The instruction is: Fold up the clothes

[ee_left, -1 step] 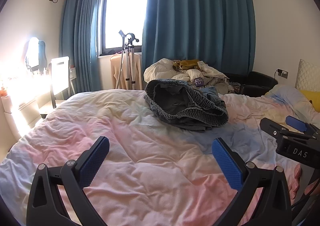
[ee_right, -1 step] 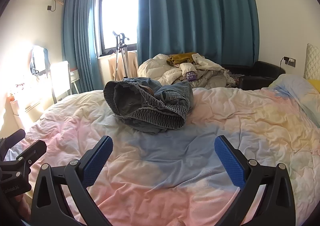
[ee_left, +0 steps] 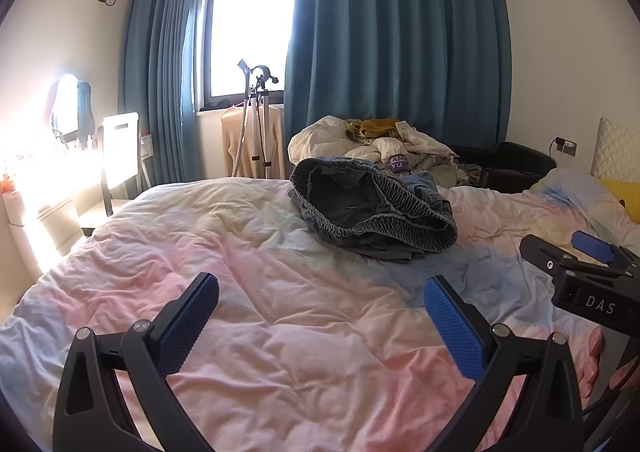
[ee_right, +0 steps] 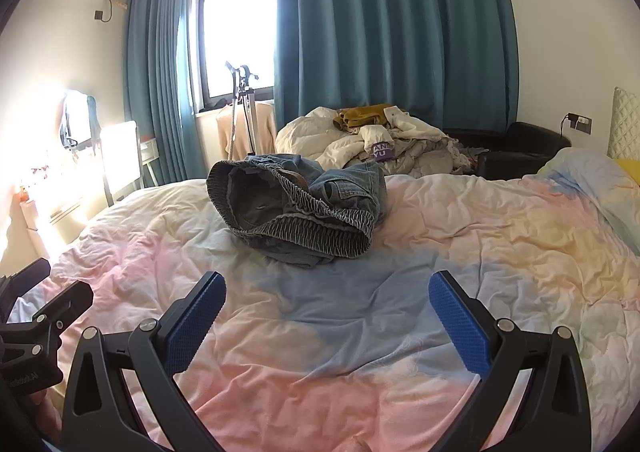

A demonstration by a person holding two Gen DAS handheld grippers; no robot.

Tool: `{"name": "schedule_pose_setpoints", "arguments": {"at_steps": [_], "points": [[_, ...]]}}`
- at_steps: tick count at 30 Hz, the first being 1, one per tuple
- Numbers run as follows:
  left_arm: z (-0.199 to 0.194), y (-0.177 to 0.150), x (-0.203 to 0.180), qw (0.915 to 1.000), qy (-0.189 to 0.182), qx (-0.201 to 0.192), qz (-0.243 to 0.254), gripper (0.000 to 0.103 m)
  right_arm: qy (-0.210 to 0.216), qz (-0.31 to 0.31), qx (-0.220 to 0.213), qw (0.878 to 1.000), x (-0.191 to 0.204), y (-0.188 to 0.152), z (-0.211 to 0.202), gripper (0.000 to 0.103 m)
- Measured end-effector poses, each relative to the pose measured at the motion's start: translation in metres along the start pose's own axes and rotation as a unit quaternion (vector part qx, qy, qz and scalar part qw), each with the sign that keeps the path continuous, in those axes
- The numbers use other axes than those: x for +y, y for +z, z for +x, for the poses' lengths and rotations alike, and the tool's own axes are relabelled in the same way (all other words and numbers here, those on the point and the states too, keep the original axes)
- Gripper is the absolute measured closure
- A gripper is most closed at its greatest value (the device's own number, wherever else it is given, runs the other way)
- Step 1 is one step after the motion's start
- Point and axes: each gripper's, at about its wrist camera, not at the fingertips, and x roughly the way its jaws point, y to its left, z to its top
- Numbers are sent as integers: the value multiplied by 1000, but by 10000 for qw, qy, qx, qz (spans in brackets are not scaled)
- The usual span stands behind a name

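Currently crumpled blue-grey denim garment with ruched elastic waistband (ee_left: pixel 372 212) sits in heap on pastel pink-blue-yellow quilted bed (ee_left: pixel 280 332), upper centre of frame, unfolded. Left claw (ee_left: pixel 320 322) apart, empty, low in frame, well short of heap. Right claw (ee_right: pixel 326 318) likewise apart, holding nothing. Step, by my reading: approach and spread-out. Next move needs grip on waistband edges. Waistband mouth gapes toward frame left; long axis unclear, too bunched. Pale clothes pile (ee_right: pixel 360 144) behind bed.
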Motion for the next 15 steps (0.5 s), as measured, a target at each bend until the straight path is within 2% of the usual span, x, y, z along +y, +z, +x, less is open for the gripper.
{"name": "schedule_pose_setpoints", "arguments": {"at_steps": [15], "points": [[2, -2, -1, 9999, -136, 45, -45, 0, 3, 30, -50, 10000, -3, 0, 3, 0]]}}
